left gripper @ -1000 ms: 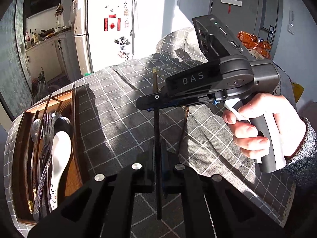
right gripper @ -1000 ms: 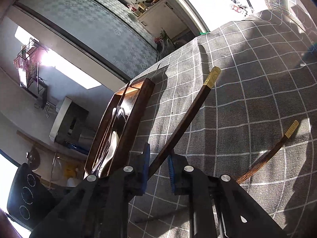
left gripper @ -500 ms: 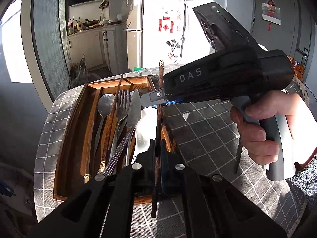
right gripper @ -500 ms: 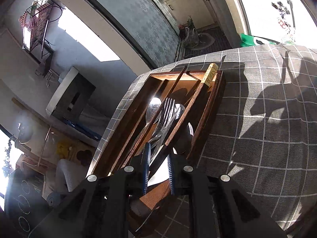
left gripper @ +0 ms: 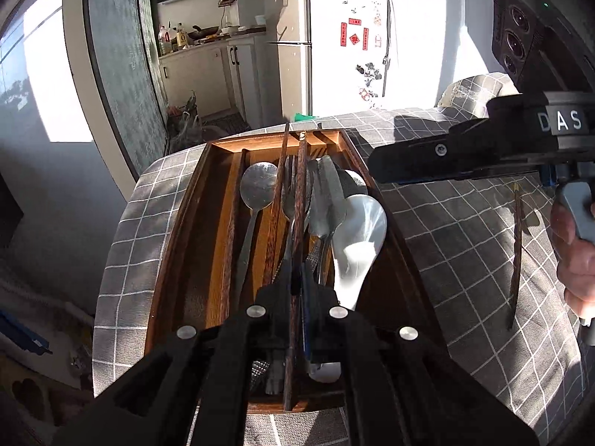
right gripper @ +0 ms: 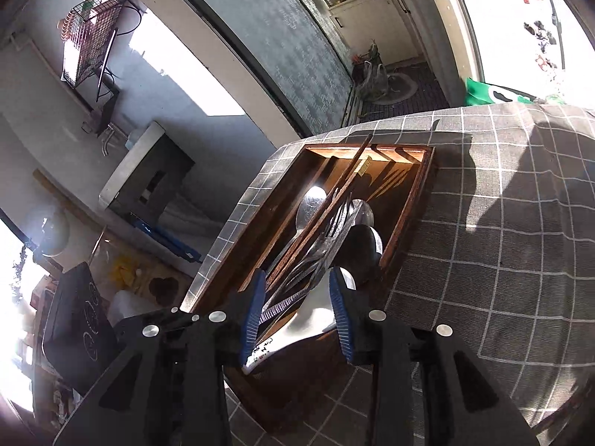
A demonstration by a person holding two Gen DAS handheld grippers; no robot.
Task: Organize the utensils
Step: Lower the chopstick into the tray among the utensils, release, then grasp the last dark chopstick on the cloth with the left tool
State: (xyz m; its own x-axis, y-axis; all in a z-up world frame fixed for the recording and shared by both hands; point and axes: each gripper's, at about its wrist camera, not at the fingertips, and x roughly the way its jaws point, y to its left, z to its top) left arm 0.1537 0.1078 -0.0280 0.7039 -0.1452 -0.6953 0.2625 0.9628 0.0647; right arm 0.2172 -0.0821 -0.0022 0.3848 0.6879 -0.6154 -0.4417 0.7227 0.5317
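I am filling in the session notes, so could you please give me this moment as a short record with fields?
Tray: wooden utensil tray on the checked tablecloth
In tray: metal spoon, fork, white ceramic spoon, chopstick
Left gripper: shut on a second chopstick over the tray
Right gripper: jaws opening, nothing held between them
Left out: one chopstick on the cloth

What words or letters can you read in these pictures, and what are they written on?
"DAS": white letters on the side of the right gripper.
Red stickers on the fridge: too small to read.
Black marks on the white spoon handle: too blurred to read.
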